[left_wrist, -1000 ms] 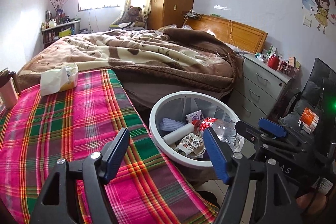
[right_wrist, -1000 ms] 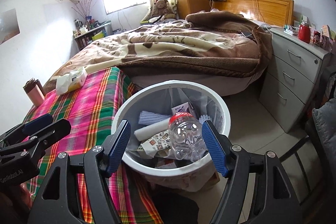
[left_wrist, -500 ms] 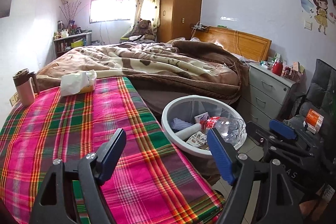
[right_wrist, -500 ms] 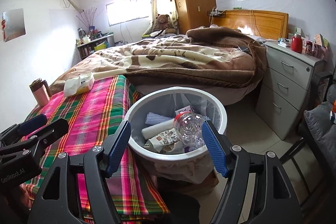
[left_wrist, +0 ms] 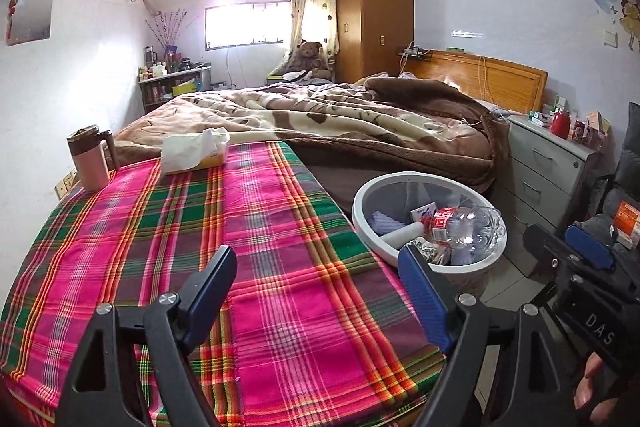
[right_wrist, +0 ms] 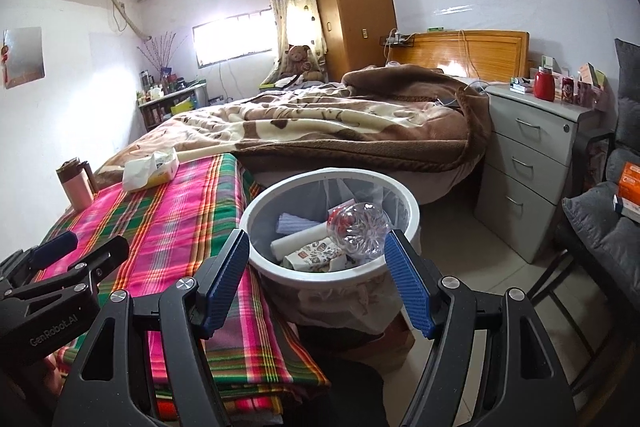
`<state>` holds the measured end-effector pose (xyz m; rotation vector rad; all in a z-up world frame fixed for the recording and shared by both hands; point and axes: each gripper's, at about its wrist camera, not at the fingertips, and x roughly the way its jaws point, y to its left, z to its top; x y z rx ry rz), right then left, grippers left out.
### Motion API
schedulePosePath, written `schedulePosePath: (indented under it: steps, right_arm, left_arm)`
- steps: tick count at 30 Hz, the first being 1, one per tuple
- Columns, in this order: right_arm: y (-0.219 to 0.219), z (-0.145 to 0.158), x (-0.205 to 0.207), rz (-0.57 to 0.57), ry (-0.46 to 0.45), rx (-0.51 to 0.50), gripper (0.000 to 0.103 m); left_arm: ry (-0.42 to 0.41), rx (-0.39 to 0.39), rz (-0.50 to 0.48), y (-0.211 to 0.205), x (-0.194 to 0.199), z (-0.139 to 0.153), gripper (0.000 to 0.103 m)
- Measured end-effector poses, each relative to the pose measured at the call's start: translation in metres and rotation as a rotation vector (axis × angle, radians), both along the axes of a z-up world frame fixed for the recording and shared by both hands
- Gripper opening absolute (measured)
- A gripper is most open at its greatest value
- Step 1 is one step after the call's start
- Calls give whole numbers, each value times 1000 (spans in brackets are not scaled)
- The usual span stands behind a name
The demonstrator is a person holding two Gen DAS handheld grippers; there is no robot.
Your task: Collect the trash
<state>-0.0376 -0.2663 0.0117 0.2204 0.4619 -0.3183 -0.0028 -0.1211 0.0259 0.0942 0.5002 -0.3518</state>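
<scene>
A white round trash bin (left_wrist: 404, 183) (right_wrist: 320, 277) stands beside the plaid-covered table (left_wrist: 200, 227) (right_wrist: 168, 211). Inside lie a clear plastic bottle (left_wrist: 466, 227) (right_wrist: 360, 227) with a red label, a white roll, a printed wrapper (right_wrist: 316, 253) and other scraps. My left gripper (left_wrist: 316, 291) hovers over the table's near edge, left of the bin, its jaws opening with nothing between them. My right gripper (right_wrist: 318, 279) is open and empty in front of the bin. Each gripper also shows at the edge of the other's view.
A tissue pack (left_wrist: 196, 149) and a pink lidded mug (left_wrist: 90, 157) sit at the table's far end. Behind is a bed with a brown blanket (left_wrist: 340, 115). A grey drawer unit (right_wrist: 532, 163) and a dark chair (right_wrist: 600, 223) stand to the right.
Both grippers have drawn back from the bin, which now looks smaller and farther. The left view has swung left over the table, bringing the mug into sight. The left jaws stand slightly wider.
</scene>
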Motion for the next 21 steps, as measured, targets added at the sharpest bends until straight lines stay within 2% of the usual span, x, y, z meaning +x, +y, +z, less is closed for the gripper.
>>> schedulePosePath:
  steps: [5,21]
  right_arm:
    - [5,-3,0,5,8,-11,72]
    - [7,-3,-4,3,12,6,72]
  left_arm:
    - [-10,14,26,2,-4,-2,84]
    - [-16,15,9,-2,-9,0,84]
